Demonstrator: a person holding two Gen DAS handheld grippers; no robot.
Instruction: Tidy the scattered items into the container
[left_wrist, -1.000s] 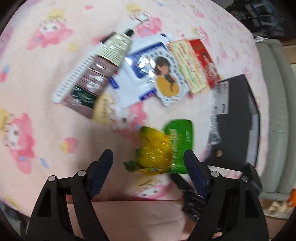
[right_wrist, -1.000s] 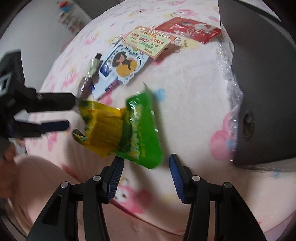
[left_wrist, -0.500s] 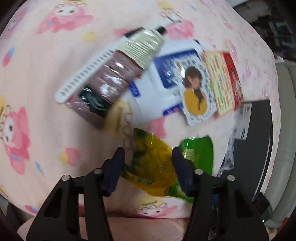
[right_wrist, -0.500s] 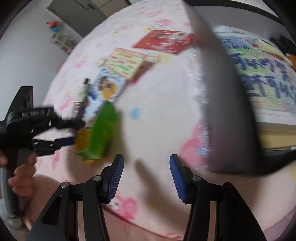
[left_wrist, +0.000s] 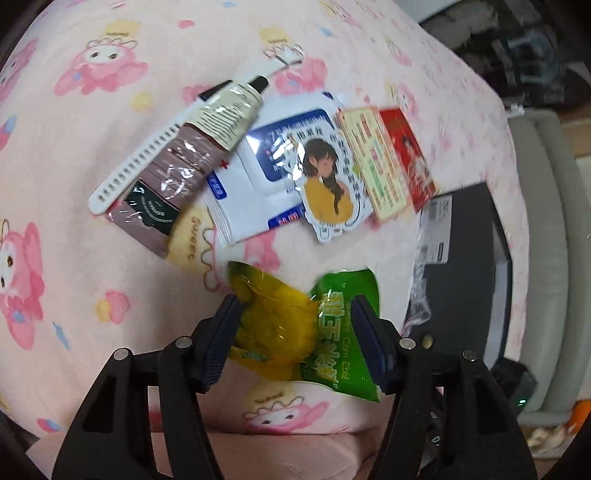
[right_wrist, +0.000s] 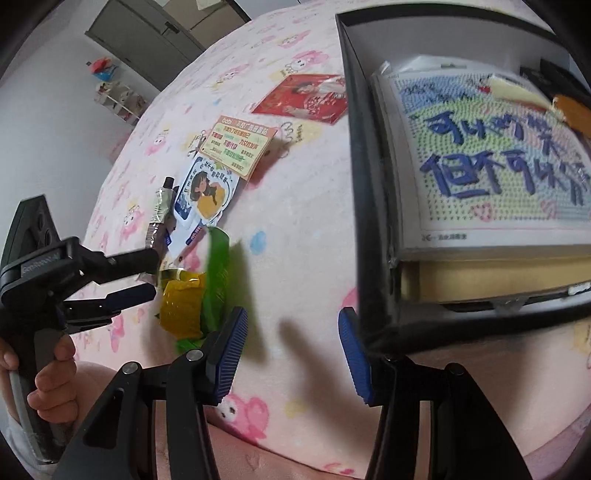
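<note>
A corn snack packet (left_wrist: 280, 325), yellow with a green end, sits on the pink bedspread between the fingers of my left gripper (left_wrist: 295, 306). The jaws are opening. The left pad is at the yellow edge and the green end runs under the right pad. In the right wrist view the packet (right_wrist: 181, 306) stands on edge, blurred, just beyond the left gripper (right_wrist: 153, 273), which a hand holds. My right gripper (right_wrist: 291, 321) is open and empty. Its right pad is beside the corner of the black box (right_wrist: 354, 147), which holds a beaded picture.
Scattered beyond the packet lie a brown tube (left_wrist: 192, 162), a white comb-like strip (left_wrist: 125, 173), a white-and-blue wipes pack (left_wrist: 258, 184), a sticker card of a girl (left_wrist: 328, 184), a yellow-green card (left_wrist: 376, 162) and a red packet (left_wrist: 410, 158). The black box (left_wrist: 461, 258) stands right of them.
The packet went from in front of my right gripper to my left, whose jaws narrowed around it, then widened. My right gripper swung right to the box, whose inside now shows.
</note>
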